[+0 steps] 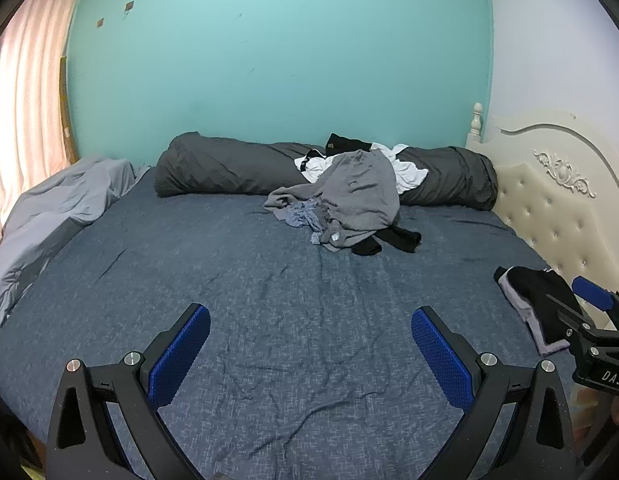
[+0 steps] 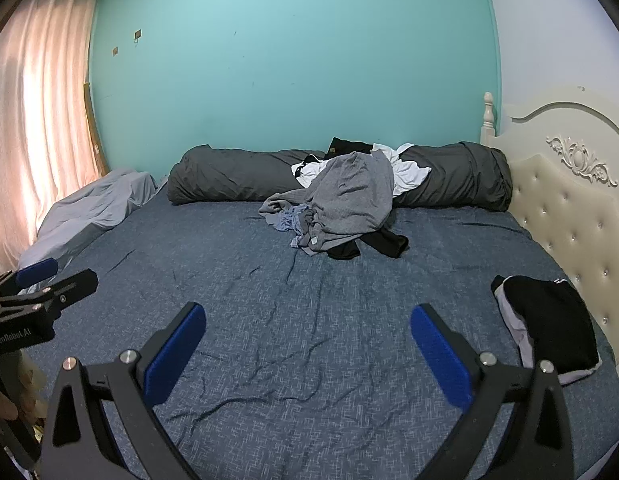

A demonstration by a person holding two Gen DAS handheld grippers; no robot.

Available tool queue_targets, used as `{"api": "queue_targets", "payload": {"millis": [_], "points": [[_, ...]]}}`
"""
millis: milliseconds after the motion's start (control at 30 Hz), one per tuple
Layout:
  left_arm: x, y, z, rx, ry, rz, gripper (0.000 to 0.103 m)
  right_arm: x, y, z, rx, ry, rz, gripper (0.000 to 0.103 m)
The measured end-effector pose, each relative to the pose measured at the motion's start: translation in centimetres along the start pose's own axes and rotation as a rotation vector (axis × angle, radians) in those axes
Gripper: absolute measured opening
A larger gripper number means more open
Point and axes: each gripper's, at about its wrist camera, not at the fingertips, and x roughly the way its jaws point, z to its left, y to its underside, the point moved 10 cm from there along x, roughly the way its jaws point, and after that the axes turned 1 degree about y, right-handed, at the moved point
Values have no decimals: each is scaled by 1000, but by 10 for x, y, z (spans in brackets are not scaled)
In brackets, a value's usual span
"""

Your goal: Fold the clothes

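A heap of clothes lies at the far middle of the bed: a grey garment (image 1: 355,196) (image 2: 349,200) on top, with white, black and pale blue pieces under and around it. A folded stack of black and lilac clothes (image 1: 537,308) (image 2: 549,324) rests near the headboard at the right. My left gripper (image 1: 309,344) hangs open over the bare blue sheet (image 1: 237,264), nothing between its blue pads. My right gripper (image 2: 307,344) is likewise open and empty over the sheet (image 2: 237,264), close beside the left one. Both are well short of the heap.
A rolled dark grey duvet (image 1: 229,172) (image 2: 237,176) lies along the teal wall behind the heap. A crumpled pale grey blanket (image 1: 57,216) (image 2: 97,208) sits at the left by the curtain. The cream tufted headboard (image 1: 549,208) (image 2: 565,208) bounds the right side.
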Motion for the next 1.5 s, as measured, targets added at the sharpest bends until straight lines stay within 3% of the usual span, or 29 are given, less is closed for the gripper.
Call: {"api": "queue_targets", "payload": {"millis": [1500], "points": [[4,3,1,16,6,-1,103,2,2,-7,15,-4,4,103]]}}
